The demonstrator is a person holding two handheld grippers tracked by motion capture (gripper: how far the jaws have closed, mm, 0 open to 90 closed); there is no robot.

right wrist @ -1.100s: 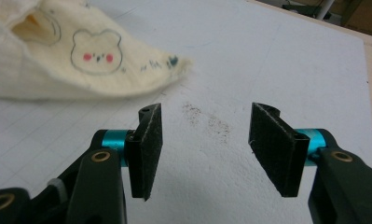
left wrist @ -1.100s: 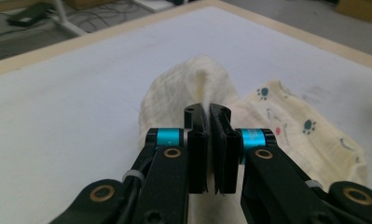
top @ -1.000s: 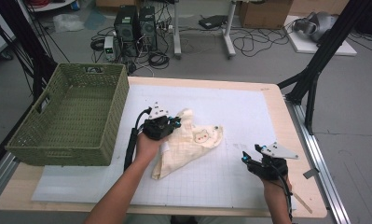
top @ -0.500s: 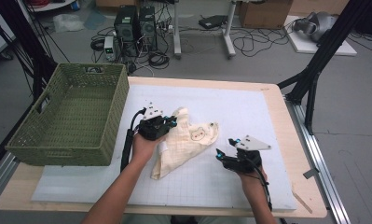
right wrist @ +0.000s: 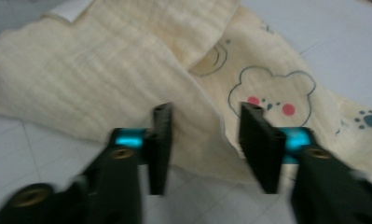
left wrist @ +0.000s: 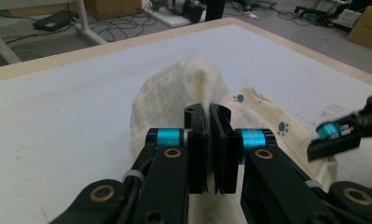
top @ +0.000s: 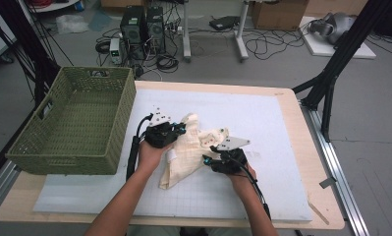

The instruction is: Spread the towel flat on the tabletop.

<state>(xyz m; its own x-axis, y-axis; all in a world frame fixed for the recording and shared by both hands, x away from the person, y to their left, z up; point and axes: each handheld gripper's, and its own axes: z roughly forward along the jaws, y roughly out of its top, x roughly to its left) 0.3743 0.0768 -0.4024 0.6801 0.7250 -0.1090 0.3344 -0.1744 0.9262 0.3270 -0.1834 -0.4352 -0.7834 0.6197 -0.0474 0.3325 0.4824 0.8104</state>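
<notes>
White gridded matting is covering a pale wooden table, with a green woven plastic basket sitting at its left edge; I am pinching a raised fold of the cream gauze cloth with bear and paw prints at mid-mat in the left gripper; my right gripper has just been closing, its jaws standing narrowly apart astride the cloth's lower edge; soft, crinkled weave is risking a slipped or double-layer grab.
</notes>
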